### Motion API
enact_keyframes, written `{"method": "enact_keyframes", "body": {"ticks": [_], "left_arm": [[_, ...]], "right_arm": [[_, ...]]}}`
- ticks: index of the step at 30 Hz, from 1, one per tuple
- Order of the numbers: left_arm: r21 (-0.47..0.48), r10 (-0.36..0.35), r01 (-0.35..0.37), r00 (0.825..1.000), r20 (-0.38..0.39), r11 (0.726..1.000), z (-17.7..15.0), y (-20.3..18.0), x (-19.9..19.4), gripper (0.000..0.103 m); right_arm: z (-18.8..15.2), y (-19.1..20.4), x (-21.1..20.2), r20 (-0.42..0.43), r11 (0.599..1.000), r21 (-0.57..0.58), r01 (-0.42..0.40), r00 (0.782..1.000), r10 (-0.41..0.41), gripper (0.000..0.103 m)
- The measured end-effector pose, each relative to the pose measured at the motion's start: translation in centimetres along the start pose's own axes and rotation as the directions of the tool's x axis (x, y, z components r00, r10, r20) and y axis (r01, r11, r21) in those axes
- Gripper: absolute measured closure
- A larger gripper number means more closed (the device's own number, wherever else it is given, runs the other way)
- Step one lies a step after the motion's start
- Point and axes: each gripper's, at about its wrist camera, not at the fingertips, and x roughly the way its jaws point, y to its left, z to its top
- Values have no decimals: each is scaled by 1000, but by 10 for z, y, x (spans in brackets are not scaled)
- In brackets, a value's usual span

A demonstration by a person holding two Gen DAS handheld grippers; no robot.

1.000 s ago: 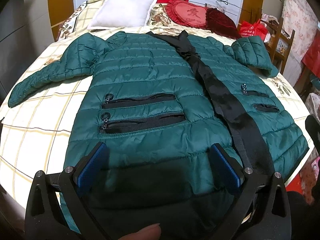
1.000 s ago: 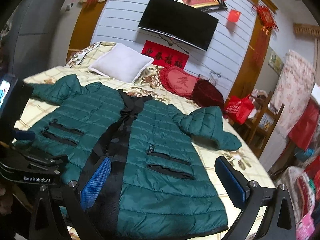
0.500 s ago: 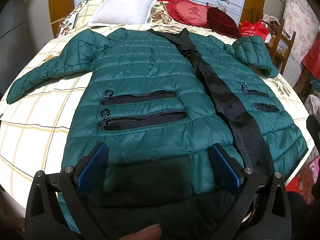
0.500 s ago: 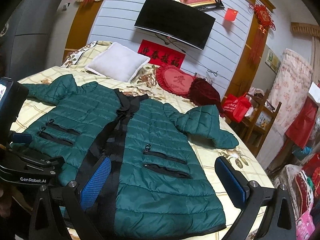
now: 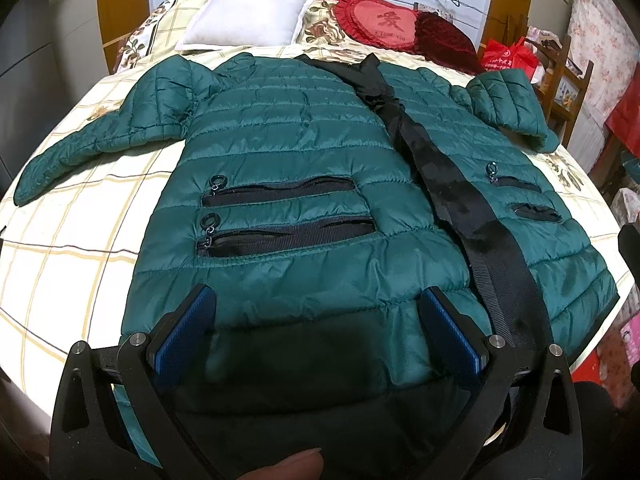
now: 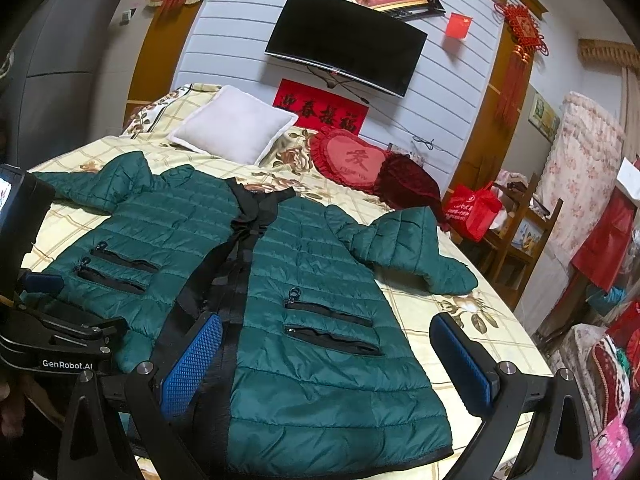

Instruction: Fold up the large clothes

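Observation:
A dark green quilted coat (image 5: 288, 152) (image 6: 320, 280) lies flat, front up, on the bed, hem towards me, with a black strip down its middle and zip pockets on both halves. Its left sleeve (image 5: 92, 140) stretches out sideways; its right sleeve (image 6: 408, 252) is bent over beside the body. My left gripper (image 5: 316, 324) hovers open above the hem on the coat's left half, nothing between its blue pads. My right gripper (image 6: 332, 356) is open over the hem of the right half, holding nothing. The left gripper (image 6: 52, 320) also shows at the left edge of the right wrist view.
The bed (image 5: 68, 240) has a cream checked sheet. A white pillow (image 5: 248, 16), a red heart cushion (image 5: 380, 26) and a dark red cushion (image 5: 444, 42) lie at its head. A wooden chair with a red bag (image 6: 476, 208) and piled fabrics (image 6: 600, 380) stand at the right.
Both cameras have drawn slightly lower and nearer the coat's hem. The coat has not moved and both grippers have stayed open.

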Motion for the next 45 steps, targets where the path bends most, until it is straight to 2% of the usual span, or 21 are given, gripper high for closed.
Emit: {"method": "enact_keyframes", "body": {"ticks": [45], "left_arm": [[-1, -1, 1, 1000, 0, 1000, -2, 0, 1, 0]], "right_arm": [[3, 3, 2, -21, 1000, -22, -6, 1000, 6, 0]]}}
